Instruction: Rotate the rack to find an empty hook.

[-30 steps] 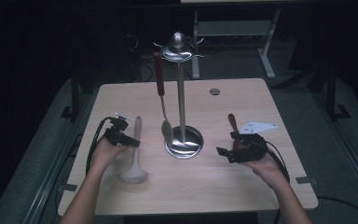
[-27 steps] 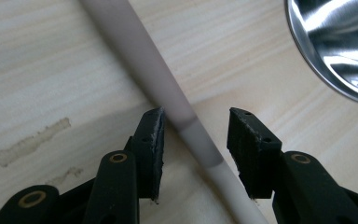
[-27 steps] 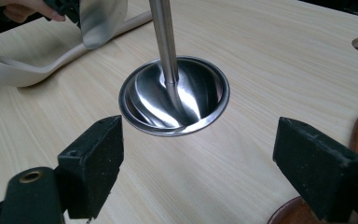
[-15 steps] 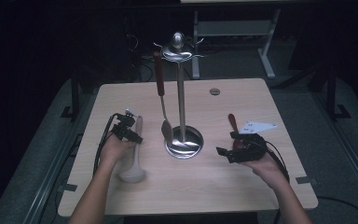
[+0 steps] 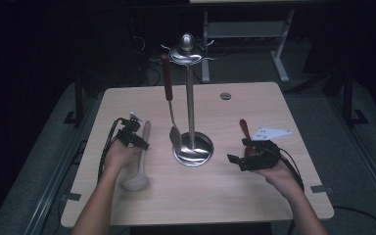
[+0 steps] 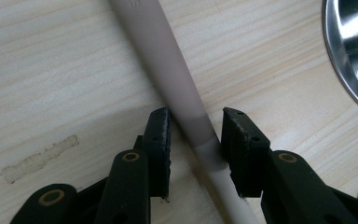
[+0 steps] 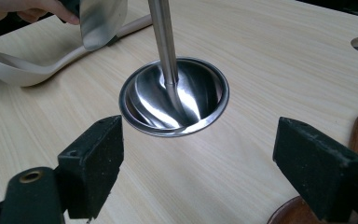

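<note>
The left gripper [image 6: 193, 140] straddled the long beige plastic ladle's [image 5: 139, 159] handle on the tabletop [image 5: 254, 196] — jaws closing, one pad not yet touching — while the right gripper [image 7: 223, 168] rested released.

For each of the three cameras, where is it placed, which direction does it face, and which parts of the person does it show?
High view: above the person's side, facing forward and down on the table; both forearms, left gripper, right gripper.
Left gripper view: on that gripper, facing down; its jaws, just closing, flank the ladle handle.
Right gripper view: on that gripper, facing the stand base; open jaws, far hand.
Shared: all show ladle and stand base.
</note>
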{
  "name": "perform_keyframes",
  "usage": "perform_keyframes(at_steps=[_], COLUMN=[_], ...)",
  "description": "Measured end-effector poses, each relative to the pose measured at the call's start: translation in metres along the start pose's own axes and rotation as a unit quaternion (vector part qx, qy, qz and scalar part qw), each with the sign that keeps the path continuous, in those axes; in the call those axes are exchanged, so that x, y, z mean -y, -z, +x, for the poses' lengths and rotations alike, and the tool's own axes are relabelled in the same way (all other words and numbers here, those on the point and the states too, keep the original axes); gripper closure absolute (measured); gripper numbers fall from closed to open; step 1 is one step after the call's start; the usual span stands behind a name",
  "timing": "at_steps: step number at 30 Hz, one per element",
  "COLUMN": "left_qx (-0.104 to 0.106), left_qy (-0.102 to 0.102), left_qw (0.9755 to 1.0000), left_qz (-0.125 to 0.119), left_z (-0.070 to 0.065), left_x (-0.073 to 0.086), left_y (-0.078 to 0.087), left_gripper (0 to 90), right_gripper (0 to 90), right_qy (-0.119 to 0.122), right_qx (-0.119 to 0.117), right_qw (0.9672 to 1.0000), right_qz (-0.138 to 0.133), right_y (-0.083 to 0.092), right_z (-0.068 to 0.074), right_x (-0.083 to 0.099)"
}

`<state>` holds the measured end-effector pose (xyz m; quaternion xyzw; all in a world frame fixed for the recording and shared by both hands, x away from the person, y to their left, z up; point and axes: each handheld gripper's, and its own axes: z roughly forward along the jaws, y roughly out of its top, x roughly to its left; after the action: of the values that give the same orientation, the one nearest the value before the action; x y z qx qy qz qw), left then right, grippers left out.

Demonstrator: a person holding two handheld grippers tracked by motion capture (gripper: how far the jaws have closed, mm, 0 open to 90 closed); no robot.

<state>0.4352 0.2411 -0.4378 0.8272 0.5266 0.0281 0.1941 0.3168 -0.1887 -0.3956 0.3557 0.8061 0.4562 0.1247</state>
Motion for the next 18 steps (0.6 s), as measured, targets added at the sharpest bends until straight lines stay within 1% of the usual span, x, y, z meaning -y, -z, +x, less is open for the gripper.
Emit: perform_keyframes(at_steps=[3, 4, 6, 8, 11, 14, 15, 16, 18], left_qx=[0.005, 0.005, 0.008, 0.007, 0.012, 0.013, 0.012, 0.009, -0.002], left_qy=[0.004, 0.001, -0.001, -0.01, -0.028, -0.046, -0.061, -0.068, -0.074], left_qw=[1.0, 1.0, 0.9999, 0.9998, 0.9993, 0.9986, 0.9977, 0.9973, 0.997], left_qz=[0.0, 0.006, 0.011, 0.017, 0.022, 0.023, 0.026, 0.026, 0.023], left_z=[0.002, 0.003, 0.001, -0.003, -0.014, -0.029, -0.035, -0.04, -0.046], left_x=[-0.001, -0.002, -0.003, -0.006, -0.009, -0.011, -0.011, -0.011, -0.011], left_y=[0.0, 0.001, 0.0, -0.001, -0.005, -0.008, -0.009, -0.01, -0.012], left_gripper=[64.8, 65.0, 65.6, 66.2, 67.8, 69.5, 70.1, 70.7, 71.1], right_gripper=[16.1, 16.1, 16.1, 16.1, 16.1, 16.1, 16.1, 16.1, 16.1], right_qy=[-0.004, -0.005, -0.003, -0.004, -0.004, -0.004, -0.004, -0.004, -0.005], right_qx=[0.002, 0.002, 0.002, 0.003, 0.001, 0.001, 0.0, 0.0, 0.0], right_qw=[1.0, 1.0, 1.0, 1.0, 1.0, 1.0, 1.0, 1.0, 1.0], right_qz=[0.0, 0.0, -0.002, 0.0, 0.001, 0.001, 0.001, 0.001, 0.0], right_y=[0.001, 0.001, 0.001, 0.001, 0.0, -0.001, -0.001, -0.001, 0.0], right_z=[0.0, -0.001, -0.002, -0.002, -0.002, -0.002, -0.002, -0.002, -0.002], right_x=[0.0, 0.0, 0.0, 0.0, 0.001, 0.001, 0.001, 0.0, 0.0])
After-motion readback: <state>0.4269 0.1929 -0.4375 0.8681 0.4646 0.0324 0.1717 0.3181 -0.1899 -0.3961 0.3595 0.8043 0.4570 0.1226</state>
